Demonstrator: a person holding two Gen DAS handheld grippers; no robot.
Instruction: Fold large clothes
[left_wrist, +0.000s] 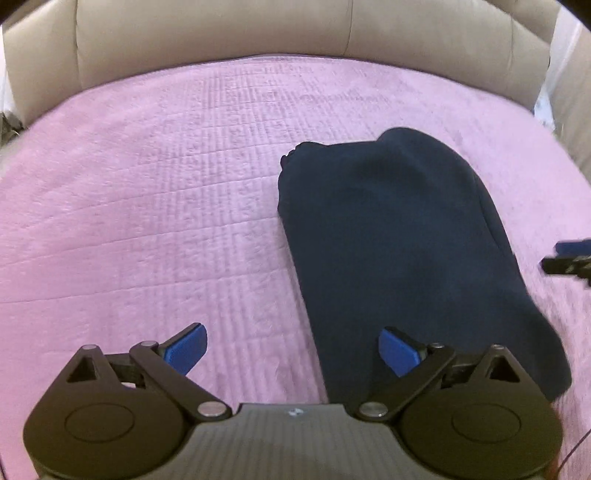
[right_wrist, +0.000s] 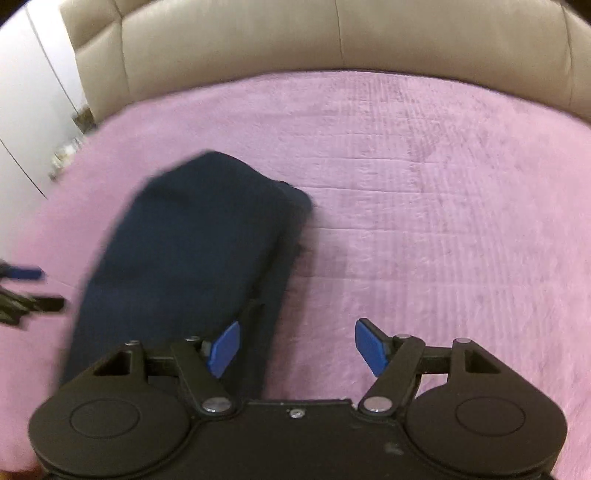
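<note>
Your left hand-held gripper (left_wrist: 291, 350) and right hand-held gripper (right_wrist: 297, 347) both stand wide apart, holding nothing. The folded navy garment (left_wrist: 399, 240) lies mid-bed on the pink blanket (left_wrist: 166, 203), well short of the beige headboard (left_wrist: 221, 33). No readable writing shows.

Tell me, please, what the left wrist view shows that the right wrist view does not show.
Only the left wrist view shows the left gripper up close, jaws open, and the tip of the right gripper at its right edge. Only the right wrist view shows the right gripper up close, jaws open, a white wall and blurred clutter on the left. Both show the folded dark garment on the pink blanket, held by neither gripper, and the beige cushioned back behind.
</note>
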